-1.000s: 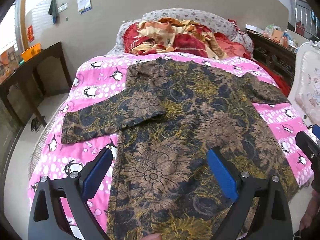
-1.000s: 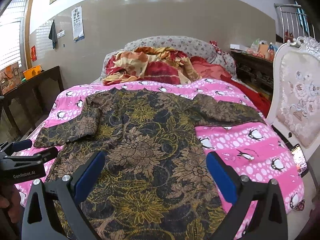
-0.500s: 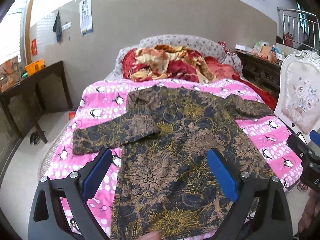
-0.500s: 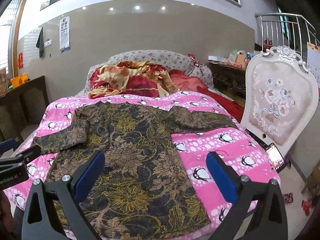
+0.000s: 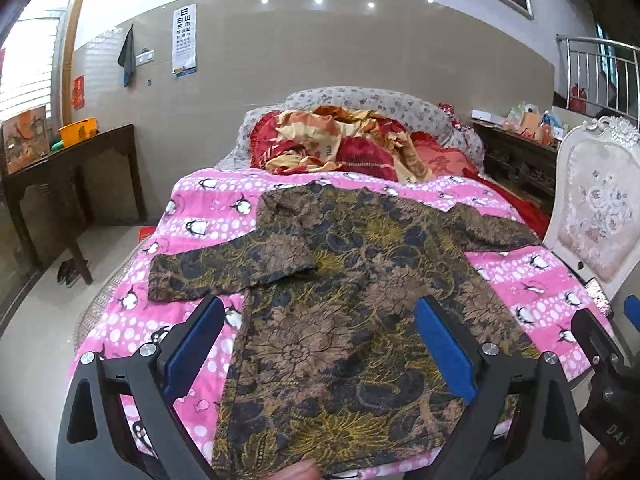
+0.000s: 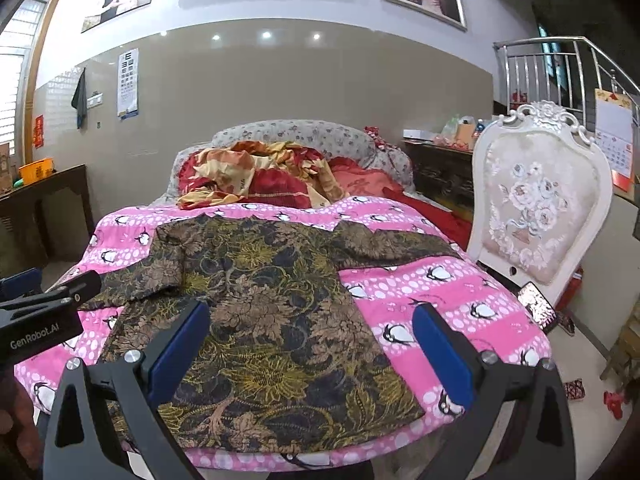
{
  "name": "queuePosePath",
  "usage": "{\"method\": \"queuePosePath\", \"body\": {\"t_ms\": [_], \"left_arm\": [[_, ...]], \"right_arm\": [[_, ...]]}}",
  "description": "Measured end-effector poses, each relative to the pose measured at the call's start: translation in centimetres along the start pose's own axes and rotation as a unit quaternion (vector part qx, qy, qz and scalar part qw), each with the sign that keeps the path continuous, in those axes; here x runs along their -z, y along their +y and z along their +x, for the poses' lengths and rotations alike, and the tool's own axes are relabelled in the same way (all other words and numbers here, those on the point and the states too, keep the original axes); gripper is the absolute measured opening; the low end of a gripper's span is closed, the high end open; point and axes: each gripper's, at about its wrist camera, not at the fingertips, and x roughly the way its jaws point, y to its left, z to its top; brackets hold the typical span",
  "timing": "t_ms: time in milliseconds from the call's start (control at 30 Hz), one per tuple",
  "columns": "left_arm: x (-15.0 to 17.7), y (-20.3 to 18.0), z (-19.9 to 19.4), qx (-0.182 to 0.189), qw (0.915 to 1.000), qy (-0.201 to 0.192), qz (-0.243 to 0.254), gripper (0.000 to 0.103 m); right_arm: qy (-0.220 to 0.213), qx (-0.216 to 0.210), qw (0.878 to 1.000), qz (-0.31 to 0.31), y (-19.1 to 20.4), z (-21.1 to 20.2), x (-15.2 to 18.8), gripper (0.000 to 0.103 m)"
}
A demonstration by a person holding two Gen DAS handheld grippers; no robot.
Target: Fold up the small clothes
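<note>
A dark floral shirt (image 5: 352,300) with brown and gold flowers lies spread flat on the pink penguin bedspread (image 5: 208,216), both sleeves out to the sides. In the right wrist view the same shirt (image 6: 264,292) fills the bed's middle. My left gripper (image 5: 320,344) hovers open above the shirt's hem, blue pads wide apart, nothing between them. My right gripper (image 6: 312,344) is open too, raised over the shirt's lower right side. Each gripper shows at the edge of the other's view.
A heap of red and orange bedding (image 5: 340,148) lies at the bed's head. A dark wooden table (image 5: 68,168) stands left, a white ornate chair (image 6: 536,200) right of the bed. A phone (image 6: 538,306) lies by the chair. Shoes (image 5: 68,272) sit on the floor.
Both grippers have pulled back and risen from the shirt, so more of the bed and room shows. The shirt lies as before. Both stay open.
</note>
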Motion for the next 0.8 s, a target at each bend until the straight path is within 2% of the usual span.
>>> {"method": "queuePosePath", "body": {"t_ms": [200, 333, 500, 633, 800], "left_arm": [[0.6, 0.3, 0.1, -0.01, 0.9999, 0.004, 0.001, 0.08], [0.7, 0.1, 0.0, -0.013, 0.9999, 0.001, 0.005, 0.08], [0.8, -0.4, -0.2, -0.012, 0.9999, -0.003, 0.012, 0.08], [1.0, -0.5, -0.2, -0.013, 0.9998, -0.002, 0.014, 0.08], [1.1, -0.2, -0.1, -0.016, 0.9998, 0.001, 0.008, 0.08]], "right_arm": [[-0.017, 0.011, 0.999, 0.027, -0.5, -0.3, 0.3, 0.103], [-0.01, 0.004, 0.999, 0.048, -1.3, 0.1, 0.6, 0.103], [0.001, -0.013, 0.999, 0.045, -0.8, 0.6, 1.3, 0.103], [-0.025, -0.012, 0.999, 0.042, -0.5, -0.3, 1.3, 0.103], [-0.08, 0.0, 0.995, 0.052, -0.9, -1.8, 1.0, 0.103]]}}
